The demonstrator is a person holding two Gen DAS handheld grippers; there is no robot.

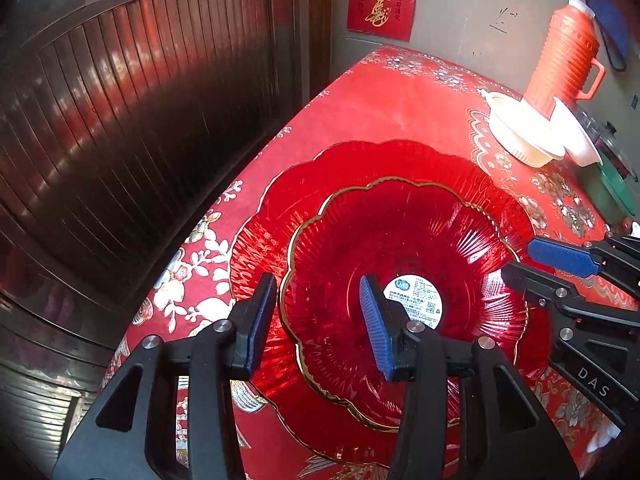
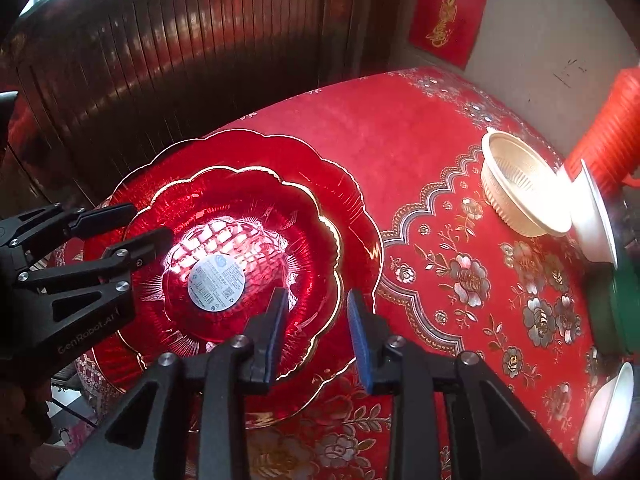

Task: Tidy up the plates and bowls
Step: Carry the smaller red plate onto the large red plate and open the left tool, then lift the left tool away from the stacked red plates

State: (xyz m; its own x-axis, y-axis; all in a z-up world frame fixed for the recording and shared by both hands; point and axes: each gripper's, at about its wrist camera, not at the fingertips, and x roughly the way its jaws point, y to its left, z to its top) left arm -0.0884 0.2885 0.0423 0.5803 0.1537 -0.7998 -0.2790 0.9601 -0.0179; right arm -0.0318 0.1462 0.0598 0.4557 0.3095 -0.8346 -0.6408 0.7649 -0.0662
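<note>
Red floral tablecloth (image 2: 440,152) bears the nested red plates (image 2: 256,216); left gripper (image 1: 316,312) and right gripper (image 2: 316,322) straddle the rim, part open, empty. Withdraw both straight, without nudging the stack.

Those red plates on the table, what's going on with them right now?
A person is working with two handheld grippers over a smaller red plate nested inside a larger red plate on the red tablecloth. The left gripper straddles the smaller plate's rim on one side, the right gripper on the other. Both are open, pads not pressing the rim. Two pale bowls wait by the orange thermos.
</note>
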